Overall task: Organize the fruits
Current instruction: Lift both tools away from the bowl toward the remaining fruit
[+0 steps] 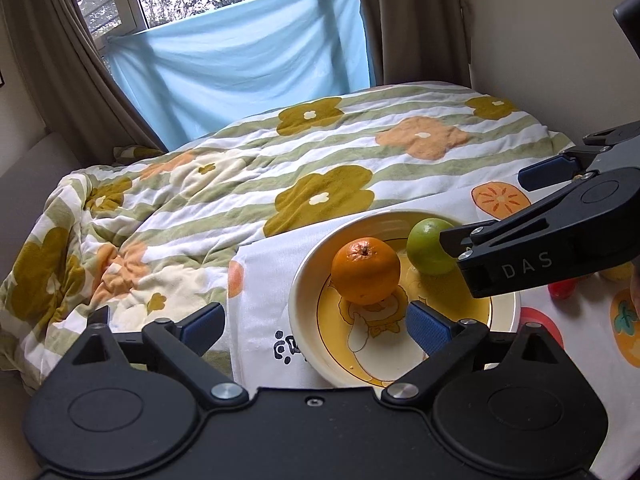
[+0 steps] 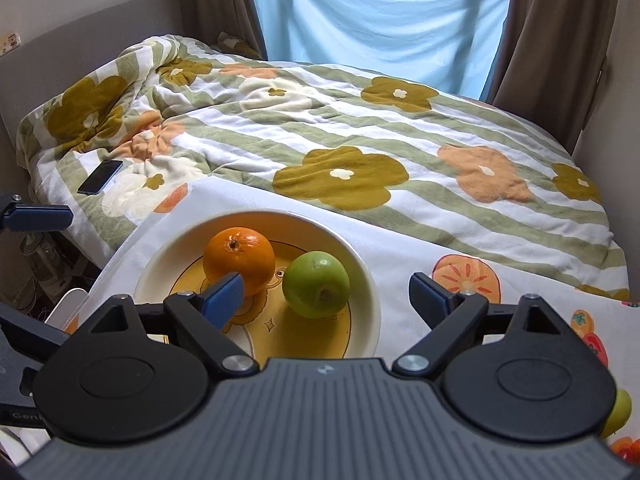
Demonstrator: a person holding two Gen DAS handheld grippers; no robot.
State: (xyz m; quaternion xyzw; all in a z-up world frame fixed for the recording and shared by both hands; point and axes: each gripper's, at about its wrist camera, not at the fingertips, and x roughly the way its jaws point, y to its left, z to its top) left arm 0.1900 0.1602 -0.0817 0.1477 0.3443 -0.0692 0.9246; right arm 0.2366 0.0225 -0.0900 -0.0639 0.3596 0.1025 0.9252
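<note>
"DAS" in pale capitals on black body of right tool (image 1: 486,216), right of frame in left wrist view, beside rim of bowl (image 1: 304,280). "Gen" in small pale letters, cut off by frame edge, on dark body of left tool (image 2: 24,416), lower left in right wrist view. Black print on white cloth (image 1: 272,280) near bowl's lower left: unreadable.

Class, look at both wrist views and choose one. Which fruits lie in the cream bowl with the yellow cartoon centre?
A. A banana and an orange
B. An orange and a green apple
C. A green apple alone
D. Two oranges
B: the bowl holds one orange and one green apple, side by side, with no other fruit inside.
</note>
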